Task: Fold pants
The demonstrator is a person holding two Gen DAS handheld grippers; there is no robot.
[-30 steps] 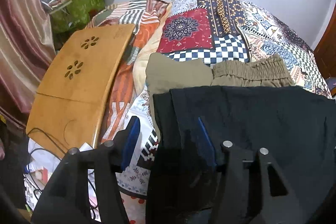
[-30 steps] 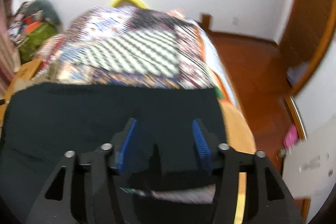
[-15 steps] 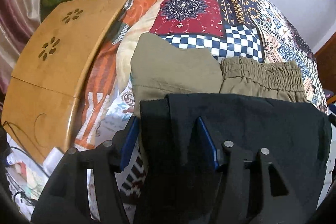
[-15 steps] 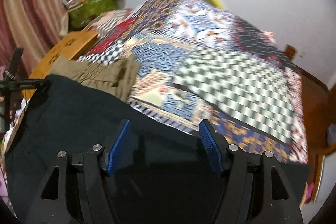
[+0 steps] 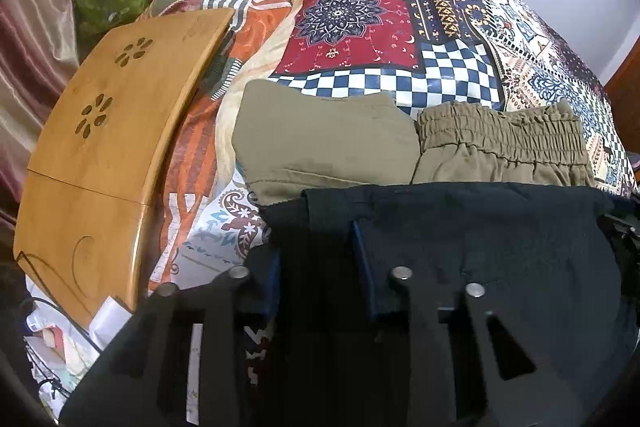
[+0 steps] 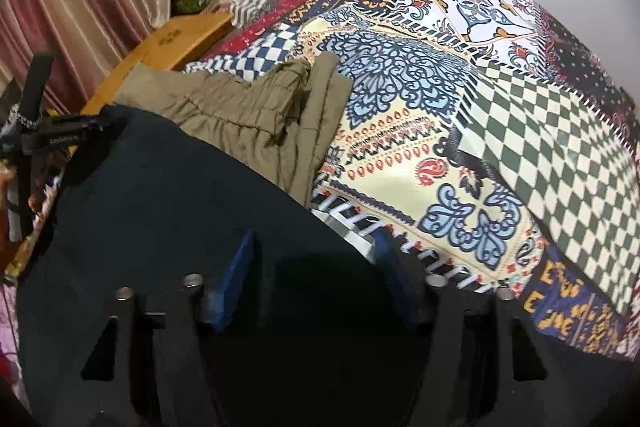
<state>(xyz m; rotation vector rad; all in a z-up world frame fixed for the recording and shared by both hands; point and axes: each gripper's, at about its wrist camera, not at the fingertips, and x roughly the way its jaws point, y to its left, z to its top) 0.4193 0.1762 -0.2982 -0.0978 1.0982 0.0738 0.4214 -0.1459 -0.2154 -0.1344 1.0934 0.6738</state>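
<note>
Black pants [image 5: 480,239] lie between both closing tongs: left gripper [image 5: 316,267] pinches an edge fold (right gripper [image 6: 316,267] not yet pressing).

The near part of the khaki pants [image 5: 328,143] is covered by the black pants [image 5: 480,227]. The black pants are cut off at the lower edge. The bed [image 6: 440,147] under them is hidden.
</note>
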